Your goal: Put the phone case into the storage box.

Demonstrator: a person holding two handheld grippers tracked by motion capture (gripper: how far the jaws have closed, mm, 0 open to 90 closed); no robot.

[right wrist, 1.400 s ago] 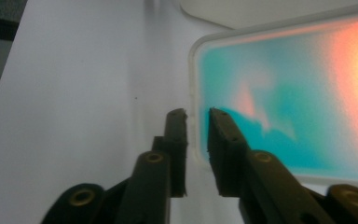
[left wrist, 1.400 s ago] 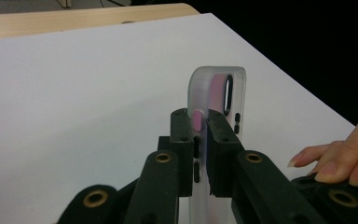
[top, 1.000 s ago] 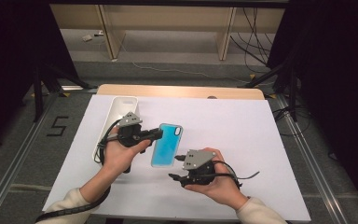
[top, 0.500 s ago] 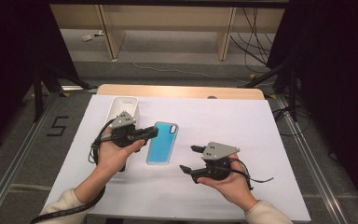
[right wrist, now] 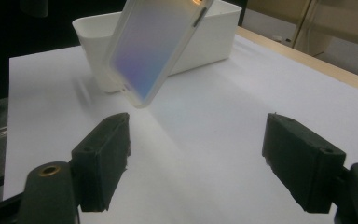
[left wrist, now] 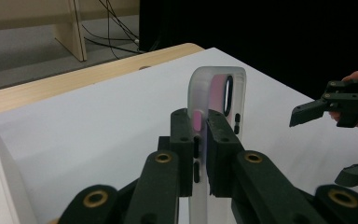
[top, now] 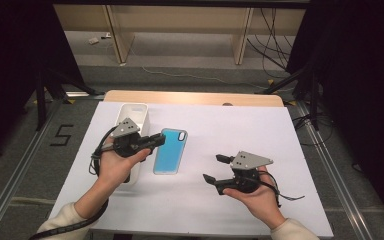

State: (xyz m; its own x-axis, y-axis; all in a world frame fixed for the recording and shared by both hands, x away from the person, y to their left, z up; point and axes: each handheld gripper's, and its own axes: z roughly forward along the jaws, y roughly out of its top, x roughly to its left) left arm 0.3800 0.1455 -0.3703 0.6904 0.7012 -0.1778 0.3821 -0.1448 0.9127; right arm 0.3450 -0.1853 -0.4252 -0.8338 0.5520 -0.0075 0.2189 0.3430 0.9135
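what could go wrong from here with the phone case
The left hand-held gripper pinches the phone case only by one thin edge, so it might twist or slip out. The case hangs above the table, so a slip would drop it. The right hand-held gripper is open and apart, giving no support.

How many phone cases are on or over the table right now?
1: the phone case is clamped along its edge in the left gripper, held above the table beside the white bin. The bin's inside is partly hidden.
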